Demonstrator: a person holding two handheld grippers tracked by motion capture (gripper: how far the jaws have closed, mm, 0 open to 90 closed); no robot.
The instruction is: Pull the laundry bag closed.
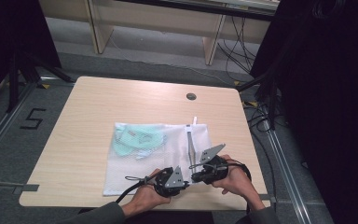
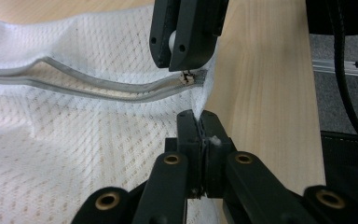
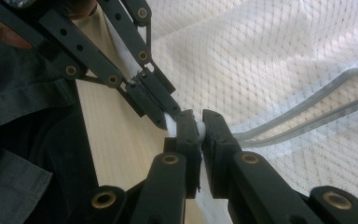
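Note:
A white mesh laundry bag [image 1: 140, 168] lies flat on the table with a mint green garment [image 1: 137, 137] inside it. Its grey zipper [image 1: 190, 142] runs along the bag's right side and stands parted in the left gripper view, zipper [image 2: 98, 86]. My left gripper [image 2: 199, 122] is shut on the mesh just below the zipper's end. My right gripper [image 3: 199, 127] is shut on the white zipper pull [image 3: 200, 129], right at the slider [image 2: 187, 78]. Both grippers meet at the bag's near right corner: left gripper [image 1: 185, 183], right gripper [image 1: 195, 176].
The wooden table [image 1: 88, 116] has a round cable hole [image 1: 191, 96] at the back. Its near edge lies just under my hands. Black tripod legs [image 1: 261, 81] and cables stand on the floor to the right; a wooden bench [image 1: 158, 23] sits behind.

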